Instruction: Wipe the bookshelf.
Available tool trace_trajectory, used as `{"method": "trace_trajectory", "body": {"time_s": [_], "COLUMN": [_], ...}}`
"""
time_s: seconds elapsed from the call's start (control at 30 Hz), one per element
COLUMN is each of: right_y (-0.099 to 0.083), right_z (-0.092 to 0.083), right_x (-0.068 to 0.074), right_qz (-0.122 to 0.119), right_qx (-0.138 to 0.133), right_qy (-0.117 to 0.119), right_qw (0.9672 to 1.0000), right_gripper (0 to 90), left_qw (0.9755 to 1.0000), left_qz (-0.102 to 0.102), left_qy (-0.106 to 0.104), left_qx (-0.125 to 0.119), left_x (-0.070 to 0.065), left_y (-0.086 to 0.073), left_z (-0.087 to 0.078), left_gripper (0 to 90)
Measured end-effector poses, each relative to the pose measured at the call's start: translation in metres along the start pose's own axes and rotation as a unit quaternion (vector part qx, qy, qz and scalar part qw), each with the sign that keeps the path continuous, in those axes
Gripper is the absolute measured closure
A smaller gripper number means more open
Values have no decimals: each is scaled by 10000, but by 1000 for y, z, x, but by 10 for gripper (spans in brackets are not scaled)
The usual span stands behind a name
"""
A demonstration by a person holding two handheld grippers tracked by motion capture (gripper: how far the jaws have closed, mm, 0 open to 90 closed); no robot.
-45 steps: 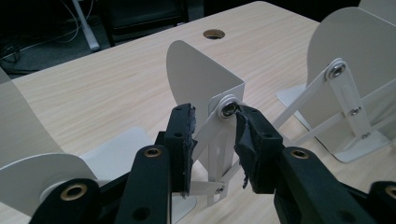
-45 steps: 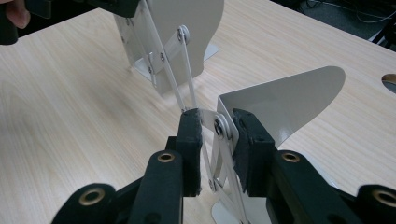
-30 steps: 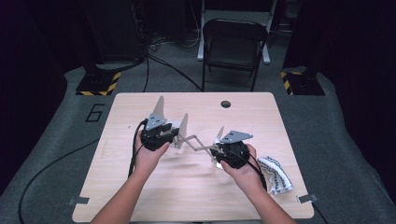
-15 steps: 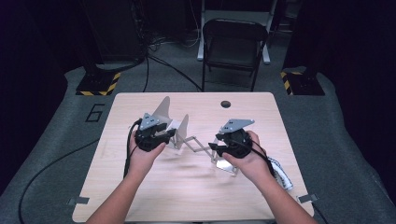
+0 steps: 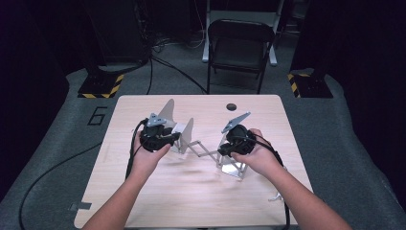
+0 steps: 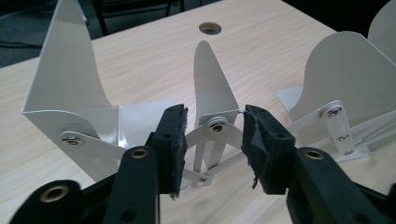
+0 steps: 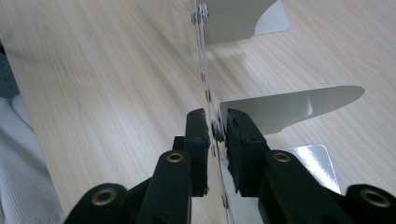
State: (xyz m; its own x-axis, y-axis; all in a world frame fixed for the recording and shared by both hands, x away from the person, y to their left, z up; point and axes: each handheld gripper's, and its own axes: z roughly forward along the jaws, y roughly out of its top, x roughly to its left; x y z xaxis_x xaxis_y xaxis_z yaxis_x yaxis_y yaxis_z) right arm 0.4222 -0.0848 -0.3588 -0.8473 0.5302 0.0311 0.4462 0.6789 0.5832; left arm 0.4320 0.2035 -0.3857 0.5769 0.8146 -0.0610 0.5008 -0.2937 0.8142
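A white metal folding rack (image 5: 201, 146) with upright plates joined by a scissor linkage lies across the table's middle. My left gripper (image 5: 176, 139) is at its left end. In the left gripper view its jaws (image 6: 212, 135) have just been closing, and the pads meet the riveted foot of the middle plate (image 6: 210, 79). My right gripper (image 5: 221, 151) is at the right end, above the tilted end plate (image 5: 233, 168). Its jaws (image 7: 215, 128) have just been closing and are shut on the thin linkage strip (image 7: 204, 79) at a rivet.
The wooden table (image 5: 191, 191) has a round cable hole (image 5: 231, 106) near its far edge. A folding chair (image 5: 239, 43) stands behind it. Black cables trail off the left edge (image 5: 52, 167). White striped cloth (image 7: 18, 163) lies near the right hand.
The right hand has risen and moved slightly away with its end of the rack, and its forearm now covers the striped cloth. The left hand has stayed in place.
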Motion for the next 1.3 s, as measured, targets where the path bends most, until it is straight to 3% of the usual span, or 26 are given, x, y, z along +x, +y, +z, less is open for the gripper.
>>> {"method": "trace_trajectory", "body": {"time_s": [0.17, 0.27, 0.4, 0.53, 0.7, 0.8, 0.93, 1.1, 1.27, 1.3], "right_y": [3, 5, 7, 11, 17, 18, 20, 22, 25, 25], "right_z": [3, 4, 6, 7, 10, 11, 13, 14, 17, 17], "right_x": [2, 5, 11, 16, 28, 29, 37, 44, 51, 53], "right_qz": [-128, -200, -238, -243, -461, -421, -543, -547, -652, -563], "right_qx": [271, 332, 369, 470, 586, 570, 580, 654, 715, 740], "right_qy": [-64, -65, -166, 40, -2, 23, 33, 119, 167, 188], "right_qw": [9995, 9992, 9989, 9986, 9972, 9975, 9968, 9963, 9952, 9955], "right_gripper": [826, 826, 825, 818, 826, 826, 824, 823, 824, 823], "left_qw": [9999, 9999, 9999, 9997, 9999, 9999, 9999, 9999, 10000, 10000], "left_qz": [17, 32, -71, -153, -126, -117, -32, -83, -5, -27], "left_qy": [-59, -35, -88, -138, -25, -11, 55, -25, -8, -20], "left_qx": [104, 153, 38, 110, 90, 95, 88, 87, 90, 74], "left_x": [-2, -2, 0, 3, 2, 3, 3, 4, 7, 7], "left_y": [1, 0, 1, 0, -2, -2, -3, -2, 1, 1], "left_z": [4, 7, 8, 14, 15, 13, 14, 16, 19, 20], "left_gripper": [679, 677, 654, 618, 639, 651, 659, 663, 663, 662]}}
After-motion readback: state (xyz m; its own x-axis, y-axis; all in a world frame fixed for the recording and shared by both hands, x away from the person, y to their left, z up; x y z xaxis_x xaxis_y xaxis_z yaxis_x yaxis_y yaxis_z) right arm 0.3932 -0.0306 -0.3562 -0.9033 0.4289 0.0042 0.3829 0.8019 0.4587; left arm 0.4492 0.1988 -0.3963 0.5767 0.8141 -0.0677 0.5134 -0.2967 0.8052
